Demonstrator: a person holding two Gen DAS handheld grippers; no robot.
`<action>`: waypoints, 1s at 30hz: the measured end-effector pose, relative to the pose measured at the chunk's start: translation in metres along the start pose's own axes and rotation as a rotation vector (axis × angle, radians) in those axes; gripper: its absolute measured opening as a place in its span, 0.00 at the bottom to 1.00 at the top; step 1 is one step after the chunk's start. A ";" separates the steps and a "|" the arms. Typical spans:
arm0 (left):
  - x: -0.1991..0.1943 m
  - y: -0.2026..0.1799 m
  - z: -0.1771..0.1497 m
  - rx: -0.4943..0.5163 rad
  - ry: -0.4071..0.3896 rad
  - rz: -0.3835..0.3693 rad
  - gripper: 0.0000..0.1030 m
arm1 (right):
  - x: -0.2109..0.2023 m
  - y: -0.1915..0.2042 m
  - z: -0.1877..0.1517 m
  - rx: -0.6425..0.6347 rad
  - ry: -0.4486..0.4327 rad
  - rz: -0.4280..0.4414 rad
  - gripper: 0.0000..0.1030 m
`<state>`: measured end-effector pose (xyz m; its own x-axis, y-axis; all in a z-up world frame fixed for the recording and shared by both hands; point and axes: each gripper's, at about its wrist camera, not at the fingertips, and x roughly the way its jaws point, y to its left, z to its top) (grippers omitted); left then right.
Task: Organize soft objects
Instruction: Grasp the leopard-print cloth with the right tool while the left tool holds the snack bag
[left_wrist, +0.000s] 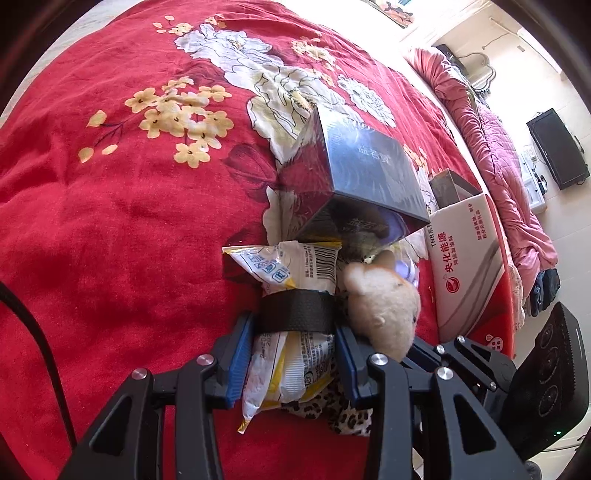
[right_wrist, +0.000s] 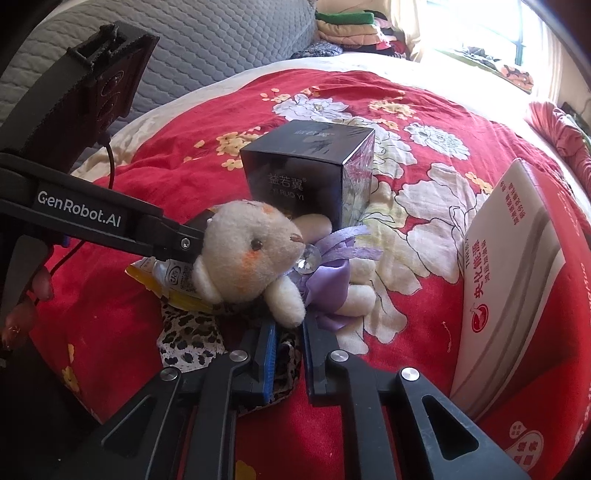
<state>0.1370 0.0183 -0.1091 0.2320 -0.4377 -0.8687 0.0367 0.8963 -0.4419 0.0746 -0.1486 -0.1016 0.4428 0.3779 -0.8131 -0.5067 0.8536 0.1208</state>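
Plush teddy bear (right_wrist: 251, 254), lavender ribbon bow, lying on the red floral bedspread (right_wrist: 424, 314) just near of a dark box (right_wrist: 306, 173): light, soft, compressible; right tool (right_wrist: 288, 325) clenched on its paw, left tool (left_wrist: 295, 332) grasping the adjacent crinkly snack packet (left_wrist: 291, 266).

Both wrist cameras looked steeply down at the bed (left_wrist: 110, 221) from close range, sharing the bear (right_wrist: 251, 251) and box (left_wrist: 365, 170).
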 end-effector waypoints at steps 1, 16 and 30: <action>-0.001 0.000 0.000 0.003 -0.003 0.001 0.41 | -0.004 0.001 0.000 -0.001 -0.012 -0.002 0.11; -0.028 0.002 -0.004 0.013 -0.048 0.007 0.41 | -0.043 0.001 0.002 0.050 -0.037 0.003 0.09; -0.040 0.009 -0.009 0.004 -0.057 0.015 0.41 | -0.033 0.015 0.000 -0.023 0.011 -0.073 0.68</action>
<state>0.1194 0.0433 -0.0808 0.2873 -0.4196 -0.8610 0.0363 0.9030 -0.4280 0.0528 -0.1484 -0.0727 0.4709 0.3111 -0.8255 -0.4906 0.8700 0.0481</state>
